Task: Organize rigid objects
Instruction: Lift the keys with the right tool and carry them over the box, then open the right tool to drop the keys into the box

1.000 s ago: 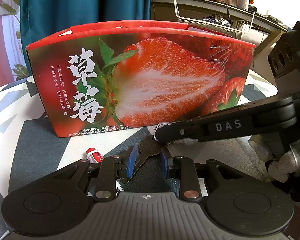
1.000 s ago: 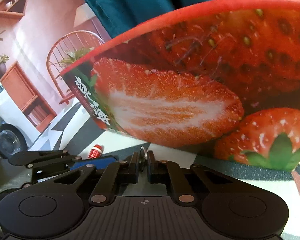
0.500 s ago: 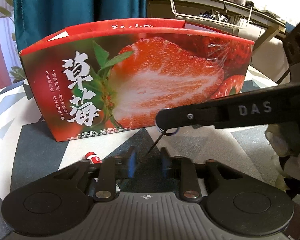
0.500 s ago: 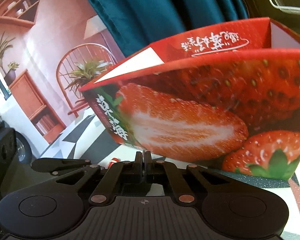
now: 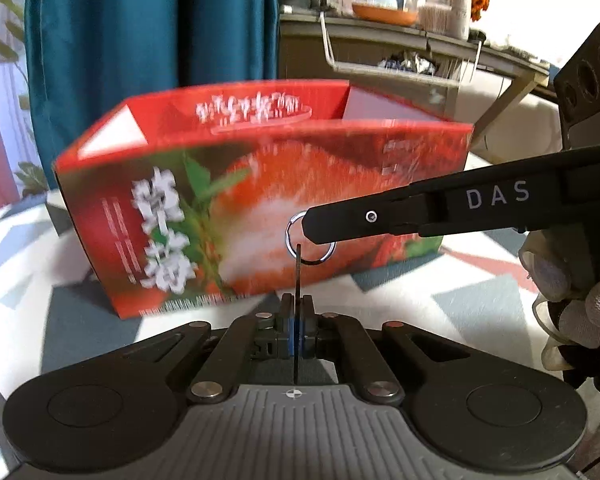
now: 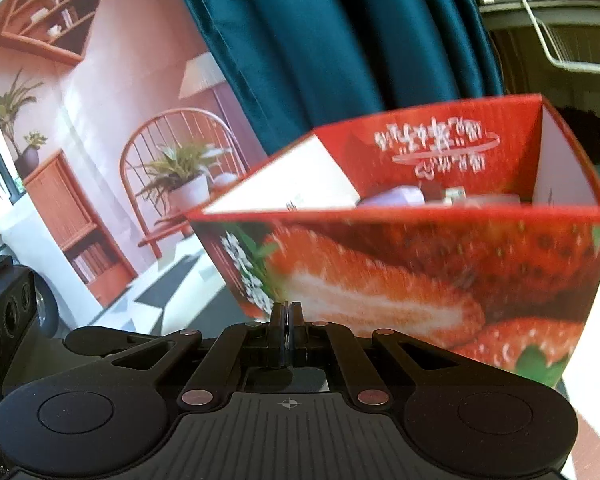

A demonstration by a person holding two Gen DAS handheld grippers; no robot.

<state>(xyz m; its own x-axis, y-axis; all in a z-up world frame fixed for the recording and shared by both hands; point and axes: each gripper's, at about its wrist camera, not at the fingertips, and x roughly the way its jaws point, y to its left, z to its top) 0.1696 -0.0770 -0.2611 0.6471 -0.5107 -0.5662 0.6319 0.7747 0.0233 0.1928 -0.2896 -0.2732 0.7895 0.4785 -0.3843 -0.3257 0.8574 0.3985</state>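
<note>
A dark key [image 5: 298, 276], seen edge-on, stands upright between the blue pads of my left gripper [image 5: 297, 309]. That gripper's jaws are closing the last bit, and the pads press on the blade. The key's metal ring [image 5: 309, 241] is pinched at the tip of my right gripper [image 5: 312, 227], which reaches in from the right, shut. In the right wrist view the ring [image 6: 286, 330] shows as a thin edge between the shut right gripper [image 6: 287, 313]. Behind both stands the open red strawberry box [image 5: 220, 220] [image 6: 420, 272], with a few items [image 6: 400, 196] inside.
A gloved hand [image 5: 572, 308] holds the right gripper. The patterned tablecloth [image 5: 480, 280] lies under the box. Behind it hang a teal curtain [image 5: 140, 32] and a wire basket [image 5: 400, 64] on a cluttered counter. A printed room backdrop [image 6: 100, 140] stands at the left.
The left jaws have closed on the key. Both grippers have risen, lifting key and ring off the cloth. The box's open top now shows, and the small red-capped bottle has left view.
</note>
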